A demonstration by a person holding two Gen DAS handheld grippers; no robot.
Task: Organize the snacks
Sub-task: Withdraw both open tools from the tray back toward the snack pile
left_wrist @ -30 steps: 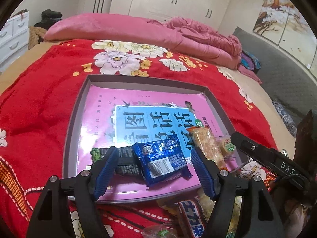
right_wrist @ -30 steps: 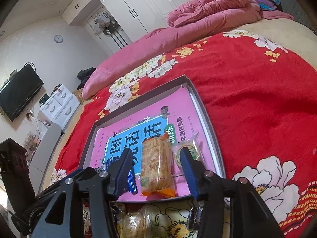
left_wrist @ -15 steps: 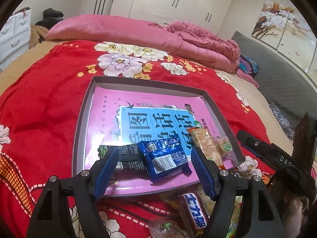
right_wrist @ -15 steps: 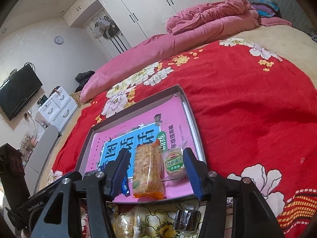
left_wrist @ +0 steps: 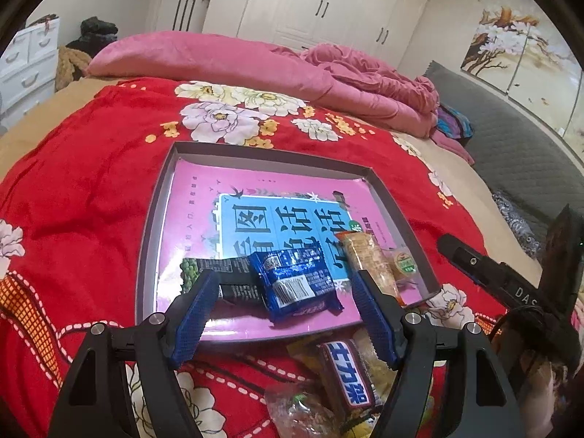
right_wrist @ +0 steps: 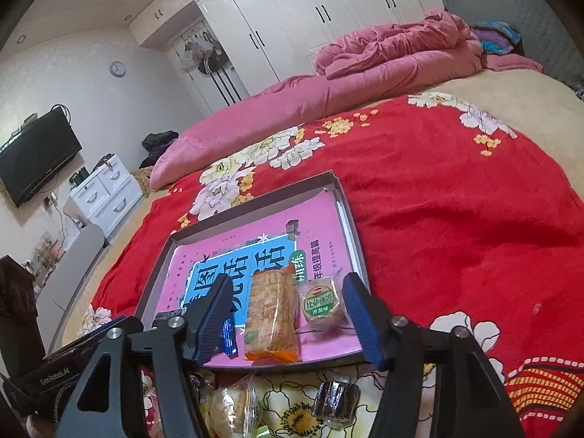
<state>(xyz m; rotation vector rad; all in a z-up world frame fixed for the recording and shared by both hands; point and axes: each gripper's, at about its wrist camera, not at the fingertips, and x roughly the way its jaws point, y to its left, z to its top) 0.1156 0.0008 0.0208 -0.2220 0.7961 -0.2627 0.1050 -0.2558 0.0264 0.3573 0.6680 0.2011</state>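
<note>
Four snacks lie in the tray [right_wrist: 348,219]; our right gripper [right_wrist: 288,312] jaws have just been opening wide, pads clear of the orange biscuit pack [right_wrist: 270,317] and round cake [right_wrist: 323,304]. Both look delivered. Our left gripper [left_wrist: 284,315] hangs wide and empty above the blue packet [left_wrist: 297,283], with loose snacks [left_wrist: 345,376] waiting at the frame's bottom.

Both wrist views are evenly lit by soft indoor light from above — white glare streaks down the glossy wardrobe doors [right_wrist: 292,22] in the right wrist view, and a pale sheen lies on the pink tray [left_wrist: 189,241] along its left edge in the left one. Shadows are faint and short, gathered under the snack packets. The fisheye lens bows the bed [left_wrist: 73,189] and walls hard toward black vignetted corners; the centre is sharp, while the packets at the bottom edge blur slightly.
</note>
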